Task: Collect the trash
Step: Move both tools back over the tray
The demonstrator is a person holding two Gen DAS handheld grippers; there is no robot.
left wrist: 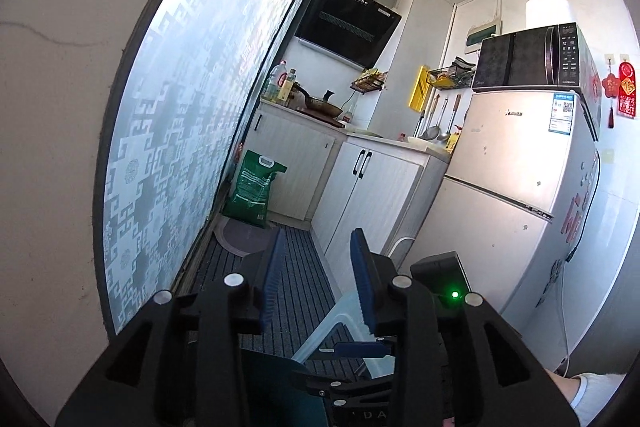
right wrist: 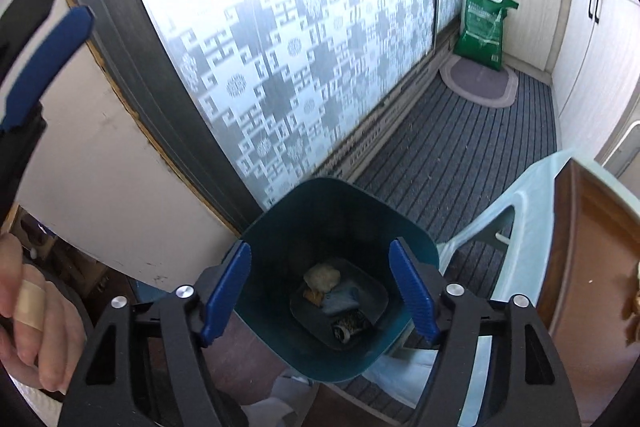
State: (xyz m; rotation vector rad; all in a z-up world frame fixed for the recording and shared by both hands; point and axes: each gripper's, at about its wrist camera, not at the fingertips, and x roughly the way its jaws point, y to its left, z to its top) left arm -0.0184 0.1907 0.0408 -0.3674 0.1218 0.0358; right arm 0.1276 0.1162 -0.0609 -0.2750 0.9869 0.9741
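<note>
A dark teal trash bin [right wrist: 280,227] stands on the floor below my right gripper [right wrist: 320,291]. Several pieces of trash lie at its bottom: a pale crumpled wad [right wrist: 322,277], a blue scrap [right wrist: 340,299] and a patterned roll [right wrist: 352,327]. My right gripper is open and empty, its blue pads over the bin's mouth. My left gripper [left wrist: 318,283] is open and empty, raised and pointing into the kitchen; one of its fingers [right wrist: 44,63] shows at the far left of the right wrist view. The bin's rim [left wrist: 276,363] shows under the left gripper.
A pale blue plastic chair [right wrist: 532,227] stands right of the bin, with a brown wooden board [right wrist: 584,267] beside it. A patterned glass sliding door [right wrist: 300,47] runs along the left. A green sack [left wrist: 254,189], white cabinets [left wrist: 372,203], a fridge [left wrist: 508,195] and a microwave [left wrist: 528,55] lie ahead.
</note>
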